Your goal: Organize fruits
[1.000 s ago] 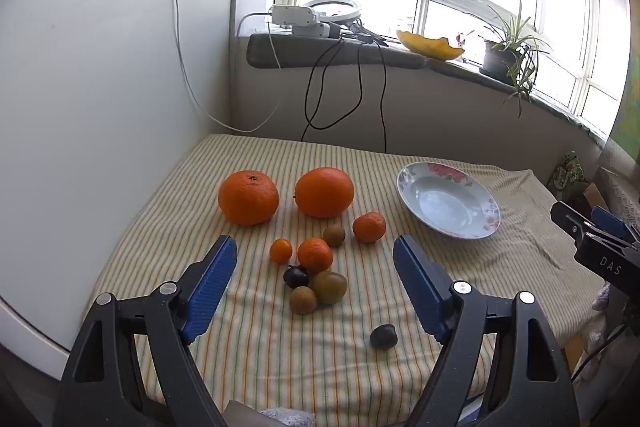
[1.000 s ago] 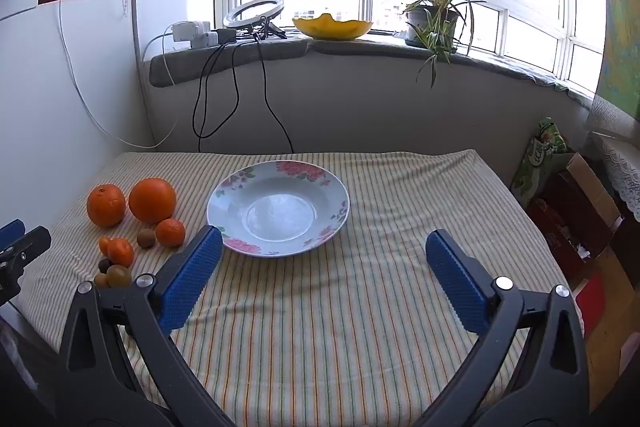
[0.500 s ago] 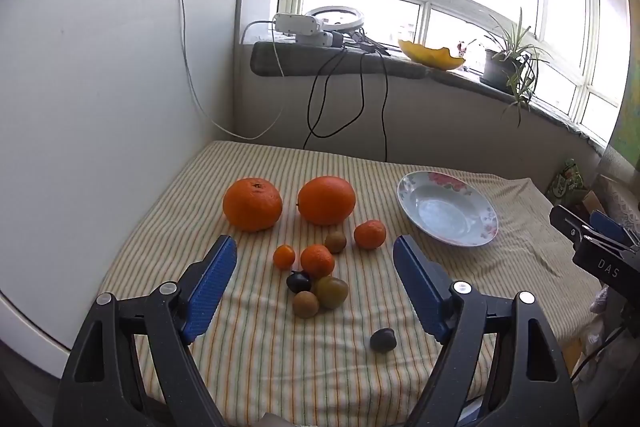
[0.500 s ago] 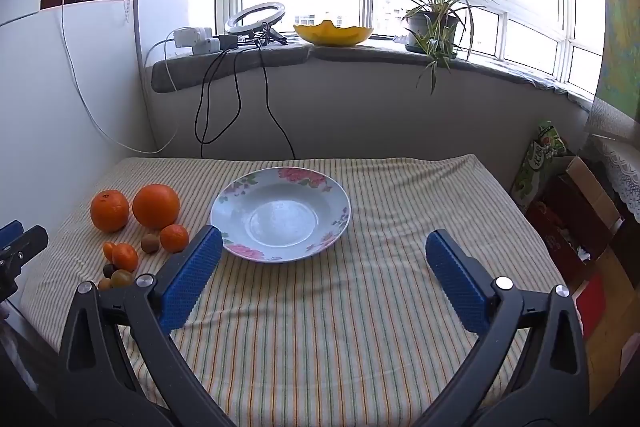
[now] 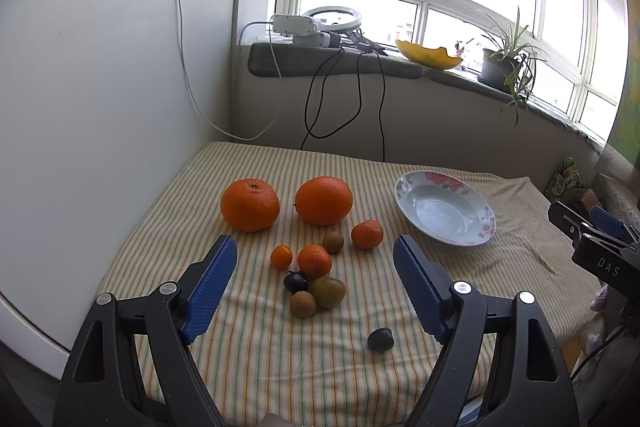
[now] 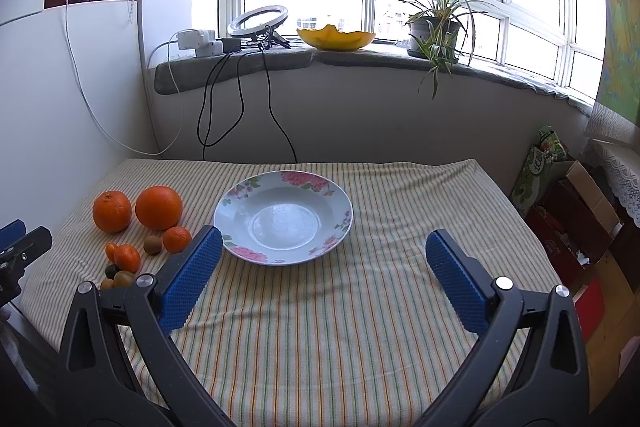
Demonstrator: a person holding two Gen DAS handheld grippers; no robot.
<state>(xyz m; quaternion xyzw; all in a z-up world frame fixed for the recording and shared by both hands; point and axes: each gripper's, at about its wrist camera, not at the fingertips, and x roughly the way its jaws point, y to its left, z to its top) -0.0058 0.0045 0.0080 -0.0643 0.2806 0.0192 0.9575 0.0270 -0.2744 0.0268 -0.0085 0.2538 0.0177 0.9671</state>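
Observation:
Two big oranges (image 5: 250, 204) (image 5: 324, 200) sit on the striped cloth. In front lie several small fruits: a mandarin (image 5: 367, 234), another mandarin (image 5: 314, 260), a tiny orange fruit (image 5: 281, 257), brown kiwis (image 5: 333, 241) (image 5: 303, 304), a dark plum (image 5: 296, 281), a greenish fruit (image 5: 328, 291) and a lone dark fruit (image 5: 380, 339). An empty floral plate (image 6: 240, 211) lies to their right. My left gripper (image 5: 314, 259) is open above the small fruits. My right gripper (image 6: 322, 251) is open and empty in front of the plate.
A white panel (image 5: 100, 107) walls the table's left side. Cables (image 5: 340, 99) hang from the windowsill, which holds a ring light (image 6: 258, 21), a yellow bowl (image 6: 336, 39) and a potted plant (image 6: 436, 27). Boxes and bags (image 6: 560, 203) stand beyond the table's right edge.
Both grippers have tilted or drawn back slightly, so the table contents sit lower in the views. Nothing on the table has moved. Both grippers stay open.

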